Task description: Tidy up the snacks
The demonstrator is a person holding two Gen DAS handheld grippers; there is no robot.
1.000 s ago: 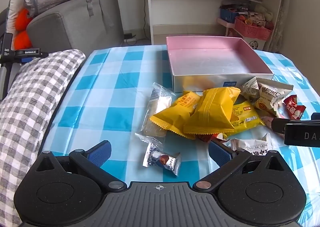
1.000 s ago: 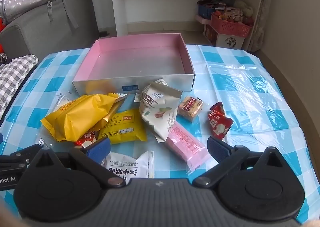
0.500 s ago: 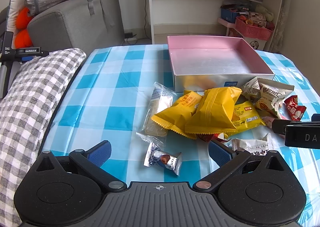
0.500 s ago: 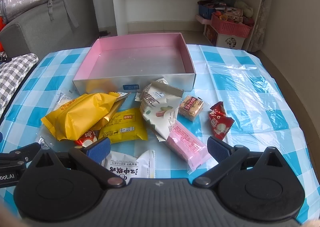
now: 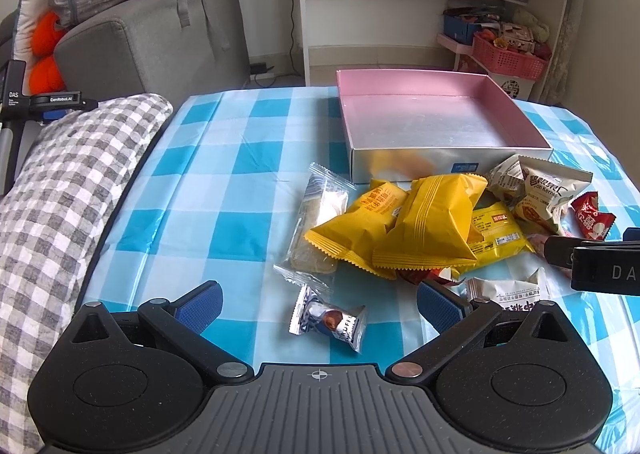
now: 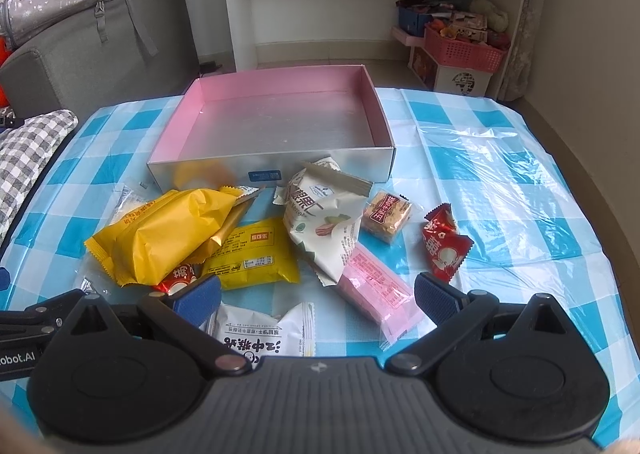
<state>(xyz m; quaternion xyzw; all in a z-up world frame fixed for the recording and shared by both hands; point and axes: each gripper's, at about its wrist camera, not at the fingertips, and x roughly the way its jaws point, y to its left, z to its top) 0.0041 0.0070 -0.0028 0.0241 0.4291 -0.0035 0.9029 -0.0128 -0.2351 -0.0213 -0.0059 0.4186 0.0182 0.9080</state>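
A pink-lined silver box (image 5: 440, 152) (image 6: 276, 164) stands empty at the back of the blue checked table. In front of it lies a heap of snacks: yellow packets (image 5: 432, 222) (image 6: 168, 230), a beige nut bag (image 6: 320, 222), a pink bar (image 6: 376, 288), a red candy (image 6: 444, 246), a white packet (image 6: 260, 334) and a clear-wrapped biscuit (image 5: 320, 214). A small truffle candy (image 5: 332, 320) lies between my left gripper's fingers. My left gripper (image 5: 318, 300) is open above it. My right gripper (image 6: 318, 294) is open over the pink bar and white packet.
A grey checked cushion (image 5: 60, 190) lies along the table's left edge. Behind stand a grey sofa (image 5: 152, 42) with a backpack and white shelves (image 5: 400, 6). The right gripper's body (image 5: 592, 262) shows at the left view's right edge.
Both views have crept slightly forward and up over the snacks. Both grippers stay open; no snack has moved.
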